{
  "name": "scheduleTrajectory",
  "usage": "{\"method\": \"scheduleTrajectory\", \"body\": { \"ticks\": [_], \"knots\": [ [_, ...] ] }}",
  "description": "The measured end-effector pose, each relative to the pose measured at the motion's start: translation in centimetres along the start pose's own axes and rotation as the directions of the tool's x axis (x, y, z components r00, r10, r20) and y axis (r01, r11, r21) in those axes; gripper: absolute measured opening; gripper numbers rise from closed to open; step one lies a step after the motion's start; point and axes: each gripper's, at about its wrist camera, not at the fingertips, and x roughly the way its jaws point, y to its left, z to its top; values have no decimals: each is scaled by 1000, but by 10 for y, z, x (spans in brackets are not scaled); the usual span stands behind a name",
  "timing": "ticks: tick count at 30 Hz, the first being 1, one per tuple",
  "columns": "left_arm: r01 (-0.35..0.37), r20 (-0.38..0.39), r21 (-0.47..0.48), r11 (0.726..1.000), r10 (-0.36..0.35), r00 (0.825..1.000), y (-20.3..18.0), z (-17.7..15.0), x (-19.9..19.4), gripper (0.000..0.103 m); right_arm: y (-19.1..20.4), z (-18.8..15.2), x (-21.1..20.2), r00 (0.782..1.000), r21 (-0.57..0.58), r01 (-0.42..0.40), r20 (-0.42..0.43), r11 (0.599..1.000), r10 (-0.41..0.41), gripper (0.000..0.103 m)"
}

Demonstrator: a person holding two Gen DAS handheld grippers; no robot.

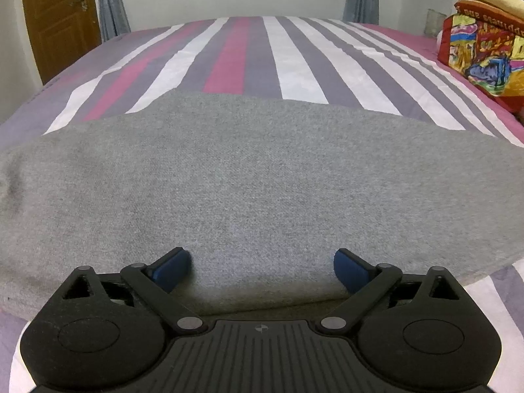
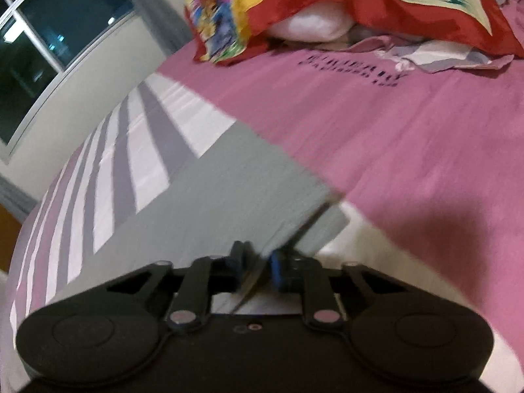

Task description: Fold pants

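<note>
Pinching the near edge of the grey pants (image 2: 209,196) w/ the right gripper (image 2: 257,267), while the left gripper (image 1: 262,270) hangs wide open over cloth spread on the striped bed (image 1: 229,52) — next, prob. left grabs too.

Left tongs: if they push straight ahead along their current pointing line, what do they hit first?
Most likely the grey pants. The left tongs are wide open, angled down over the cloth, nothing between the pads. The striped bedsheet lies beyond. How far above the cloth they sit is hard to judge.
</note>
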Motion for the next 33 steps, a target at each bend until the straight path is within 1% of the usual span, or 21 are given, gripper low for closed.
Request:
{"method": "scheduleTrajectory", "body": {
  "ticks": [2,3,4,6,8,9,11,13,16,18,19,21,22,23,24,25,27,28,30,33],
  "knots": [
    [-5,0,-1,1000,5,1000,-1,0,1,97,-7,3,6,999,77,-38,-25,996,40,15],
    [-7,0,-1,1000,7,1000,-1,0,1,97,-7,4,7,998,78,-54,-27,995,56,13],
    [-8,0,-2,1000,8,1000,-1,0,2,97,-4,5,6,998,51,-64,-27,997,65,8],
    [-10,-1,-1,1000,10,1000,-1,0,2,98,3,6,2,998,-16,-60,-33,998,60,8],
    [-12,-3,-4,1000,12,1000,-1,1,2,98,0,8,-5,996,-2,-77,-53,997,77,21],
    [-12,-3,-4,1000,12,1000,-2,1,3,98,-3,7,-9,995,0,-82,-56,997,82,20],
    [-13,0,-6,1000,13,1000,-2,0,3,99,-8,6,-15,997,-37,-63,-52,997,61,9],
    [-15,3,-7,1000,15,1000,-2,0,3,99,-14,5,-17,997,-38,-50,-55,998,48,7],
    [-13,1,-7,1000,13,1000,-1,-1,3,99,-15,2,-20,998,-35,-33,-52,999,31,7],
    [-10,0,-6,1000,10,1000,-1,0,2,99,-17,0,-24,998,-27,-11,-57,1000,9,26],
    [-10,1,-6,1000,10,1000,-1,-1,2,99,-21,-1,-25,998,-5,-16,-66,1000,16,39],
    [-12,2,-7,1000,12,1000,-1,-1,2,99,-26,-1,-23,996,54,-56,-69,997,60,48],
    [-12,3,-6,1000,12,1000,-2,-1,2,99,-27,0,-22,995,78,-69,-61,995,73,51],
    [-11,3,-6,1000,11,1000,-1,-1,2,99,-27,0,-19,995,99,-73,-54,992,79,51],
    [-11,2,-6,1000,11,1000,-1,0,2,99,-26,2,-14,996,112,-67,-50,991,73,50],
    [-11,1,-6,1000,11,1000,-1,0,2,99,-23,2,-11,997,115,-58,-45,992,63,44],
    [-13,2,-7,1000,13,1000,-1,0,2,99,-13,4,-5,998,93,-52,-20,994,54,26],
    [-14,2,-8,1000,15,1000,-1,0,1,99,-8,5,-3,998,80,-58,-13,995,59,14],
    [-16,2,-11,1000,16,1000,-1,0,1,99,6,5,1,998,29,-62,-1,998,62,14],
    [-17,-2,-17,1000,17,1000,-1,1,1,99,15,10,10,998,-25,-51,-23,998,50,14]
  ]
}}
